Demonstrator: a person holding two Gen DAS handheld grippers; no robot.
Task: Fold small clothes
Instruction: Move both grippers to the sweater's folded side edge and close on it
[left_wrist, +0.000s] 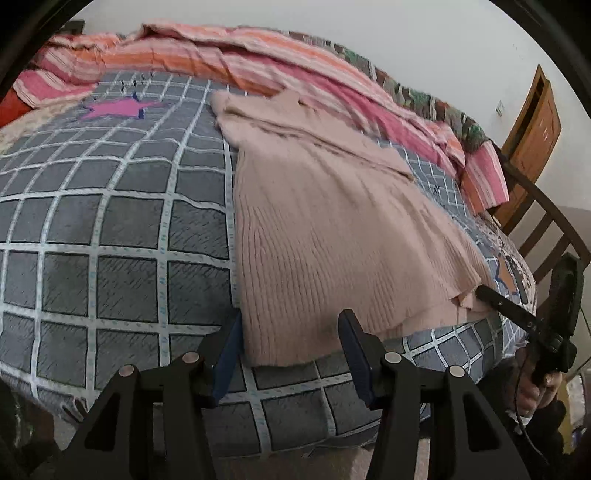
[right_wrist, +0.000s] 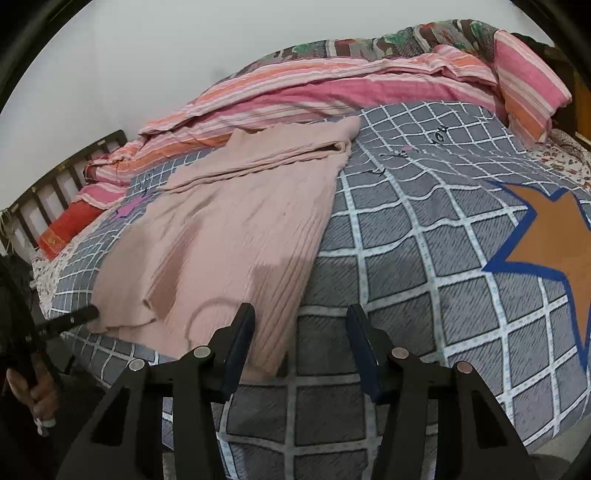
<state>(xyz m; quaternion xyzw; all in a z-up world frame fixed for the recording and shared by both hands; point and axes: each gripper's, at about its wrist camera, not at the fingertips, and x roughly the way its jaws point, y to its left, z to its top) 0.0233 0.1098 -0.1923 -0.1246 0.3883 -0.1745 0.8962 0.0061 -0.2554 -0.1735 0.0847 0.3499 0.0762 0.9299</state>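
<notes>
A pale pink ribbed knit garment (left_wrist: 325, 221) lies flat on the grey checked bedspread (left_wrist: 110, 229), sleeves folded across its top. It also shows in the right wrist view (right_wrist: 229, 243). My left gripper (left_wrist: 291, 332) is open, its fingers straddling the garment's near left hem corner. My right gripper (right_wrist: 301, 325) is open at the near right hem corner. In the left wrist view the right gripper (left_wrist: 487, 295) touches the garment's right hem corner. In the right wrist view the left gripper (right_wrist: 86, 315) touches the left hem corner.
A pink and orange striped quilt (left_wrist: 207, 51) is bunched along the far side of the bed. A striped pillow (right_wrist: 528, 81) lies at the head. A wooden bed rail (right_wrist: 62, 173) and a wooden door (left_wrist: 532, 122) stand beyond. An orange star (right_wrist: 554, 240) marks the spread.
</notes>
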